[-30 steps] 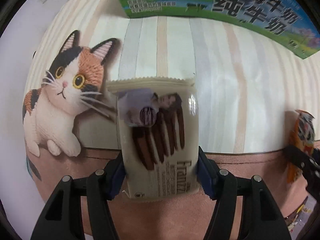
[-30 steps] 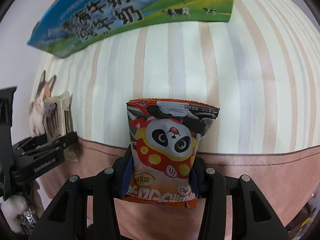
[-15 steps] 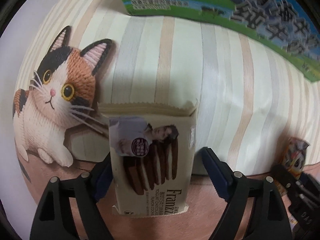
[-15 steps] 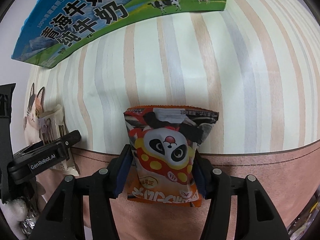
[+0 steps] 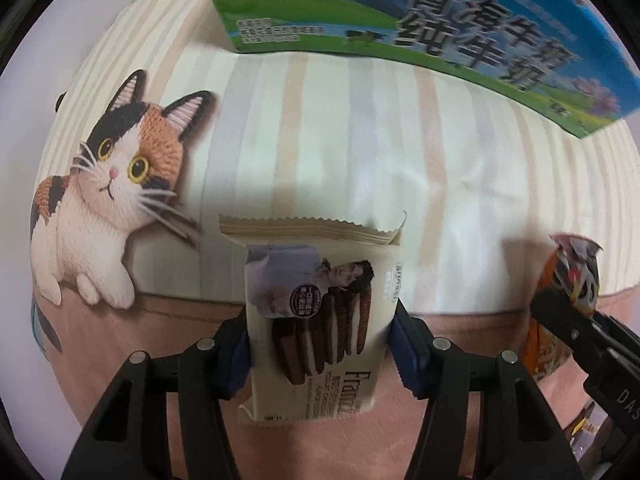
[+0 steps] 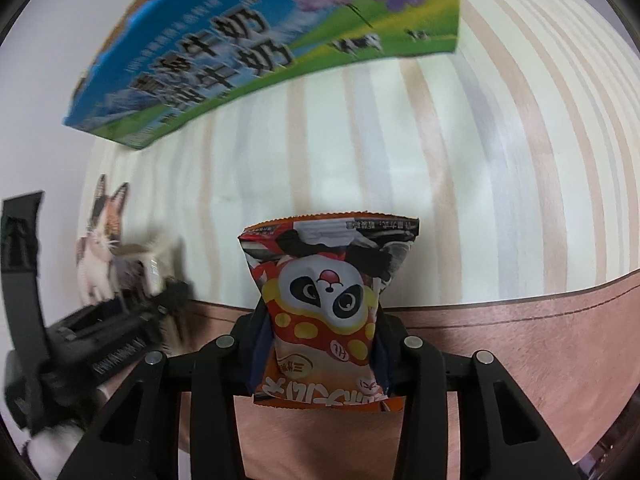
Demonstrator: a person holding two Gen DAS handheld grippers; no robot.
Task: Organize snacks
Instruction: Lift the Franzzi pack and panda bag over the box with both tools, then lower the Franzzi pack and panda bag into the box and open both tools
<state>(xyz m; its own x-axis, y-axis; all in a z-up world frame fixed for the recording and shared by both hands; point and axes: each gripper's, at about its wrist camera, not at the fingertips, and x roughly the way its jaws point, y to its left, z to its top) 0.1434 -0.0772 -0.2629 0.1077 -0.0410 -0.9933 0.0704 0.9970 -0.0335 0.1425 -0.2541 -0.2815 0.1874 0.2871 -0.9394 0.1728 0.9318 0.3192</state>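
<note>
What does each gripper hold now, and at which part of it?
Left gripper: cream biscuit packet, by its side edges, lower half. Right gripper: orange panda snack bag, by its sides, lower half.

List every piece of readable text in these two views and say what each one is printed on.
"Franzz", cut off by the wrapper edge: cream biscuit packet in the left gripper.
"YOGURT", small line under it: same packet; other fine print unreadable.
"青海牛奶 纯牛奶": blue-green milk carton.
"DAS", cut off: right gripper body.
Panda snack packet in the right gripper: characters upside down, unreadable.
</note>
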